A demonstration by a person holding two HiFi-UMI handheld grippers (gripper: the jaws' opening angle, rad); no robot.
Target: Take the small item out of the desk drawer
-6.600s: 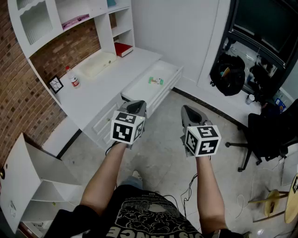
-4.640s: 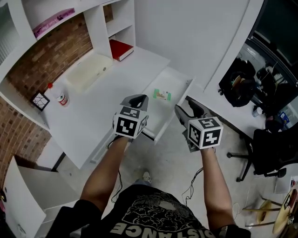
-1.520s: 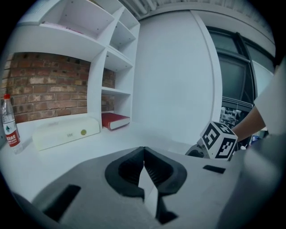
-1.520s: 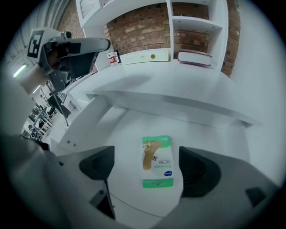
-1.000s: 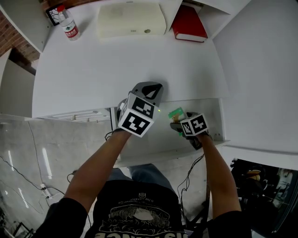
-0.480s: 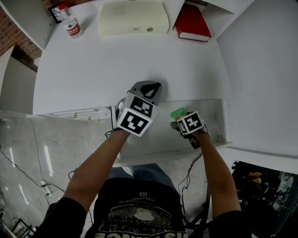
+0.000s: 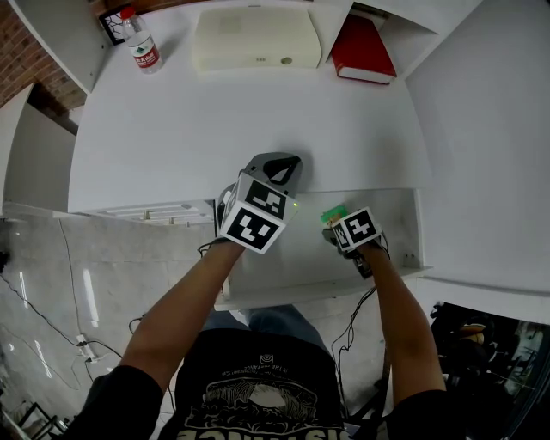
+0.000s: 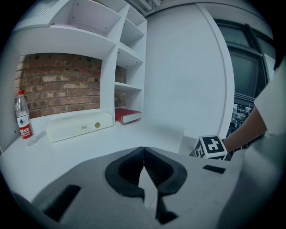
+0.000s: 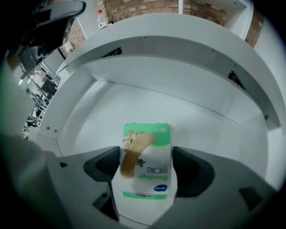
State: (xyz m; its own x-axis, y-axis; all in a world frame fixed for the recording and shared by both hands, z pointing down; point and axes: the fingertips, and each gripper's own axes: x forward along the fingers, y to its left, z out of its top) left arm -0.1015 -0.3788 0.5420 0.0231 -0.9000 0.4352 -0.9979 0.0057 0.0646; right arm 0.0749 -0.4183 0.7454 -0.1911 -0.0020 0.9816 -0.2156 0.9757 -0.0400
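A small white and green bandage box (image 9: 149, 176) lies flat on the floor of the open white desk drawer (image 9: 178, 85). My right gripper (image 9: 146, 154) reaches down into the drawer (image 7: 404, 258) with its jaws closing on the box; both pads meet the box's long sides. From the head view only a green corner of the box (image 7: 333, 214) shows ahead of the right gripper (image 7: 333, 225). My left gripper (image 7: 279, 163) hovers shut and empty over the desk top's front edge, its tips (image 8: 144, 151) touching.
At the back of the white desk top (image 7: 215, 129) stand a water bottle (image 7: 143, 45), a long cream box (image 7: 255, 39) and a red book (image 7: 363, 50). A small framed picture (image 7: 112, 26) is behind the bottle. Shelves rise above the desk.
The right gripper has settled lower in the drawer around the box, which now shows less green ahead of it. The left gripper has stayed over the desk edge.
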